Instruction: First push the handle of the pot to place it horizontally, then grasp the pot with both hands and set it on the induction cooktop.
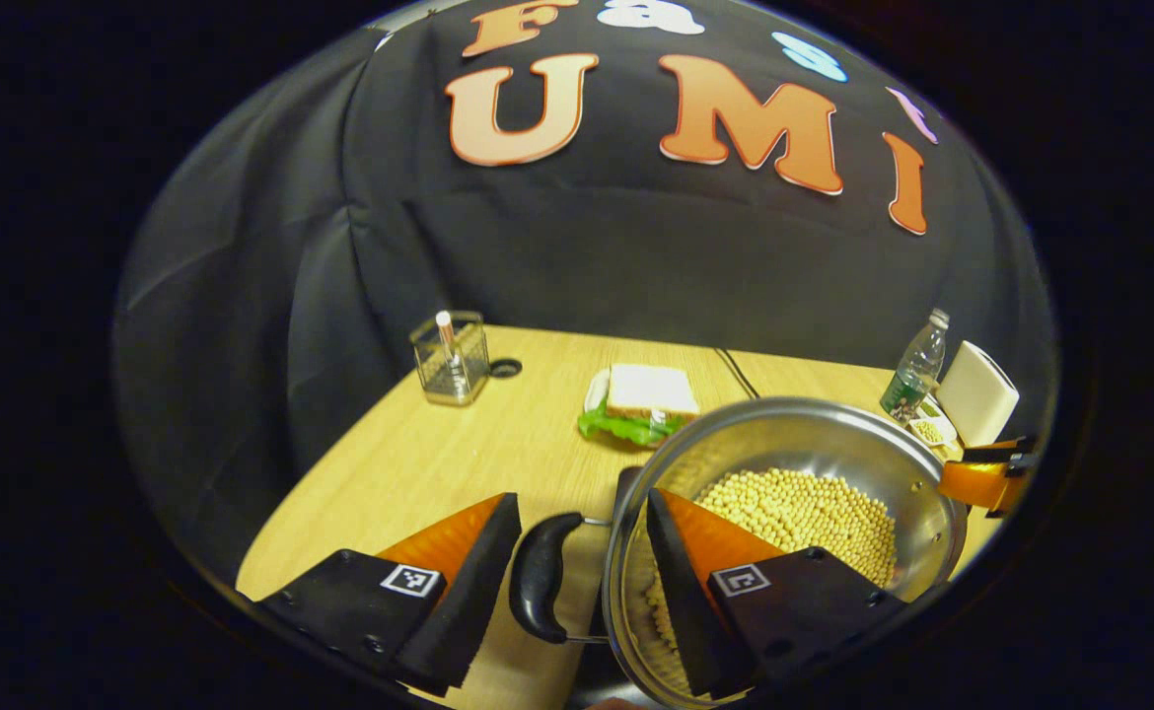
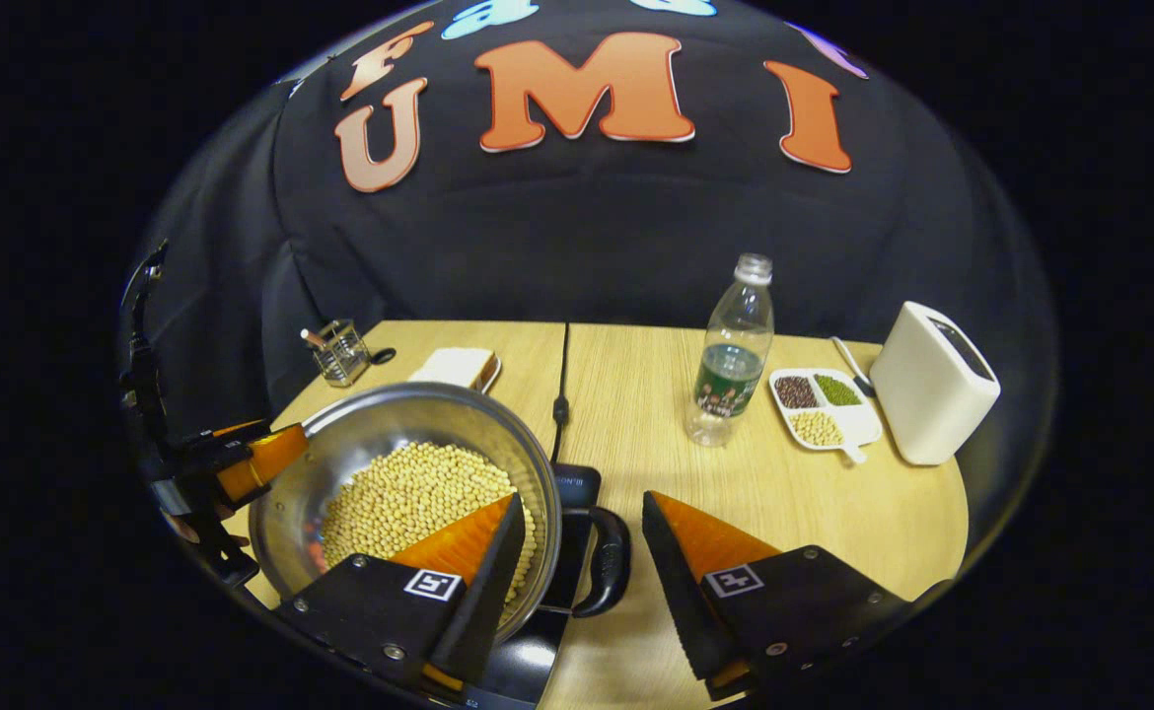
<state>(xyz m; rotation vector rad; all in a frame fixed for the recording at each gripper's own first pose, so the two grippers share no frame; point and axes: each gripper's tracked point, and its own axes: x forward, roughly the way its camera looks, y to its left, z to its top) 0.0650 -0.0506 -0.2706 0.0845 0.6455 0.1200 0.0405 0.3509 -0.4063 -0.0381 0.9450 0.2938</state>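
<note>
I have one steel pot [image 2: 409,463] of pale beans sitting on the black induction cooktop [image 2: 538,641] at the near edge of the wooden surface [image 2: 636,394], its two black handles lying level, one [image 1: 542,577] at each side. My left gripper [image 1: 577,582] straddles one handle with fingers spread wide, not touching it; my right gripper [image 2: 582,562] brackets the other handle [image 2: 607,562], equally wide. Behind the pot I count one sandwich [image 1: 648,394], one wire pen holder [image 1: 451,360], one water bottle [image 2: 730,365], one three-part dish of beans [image 2: 819,404] and one white box [image 2: 932,385].
</note>
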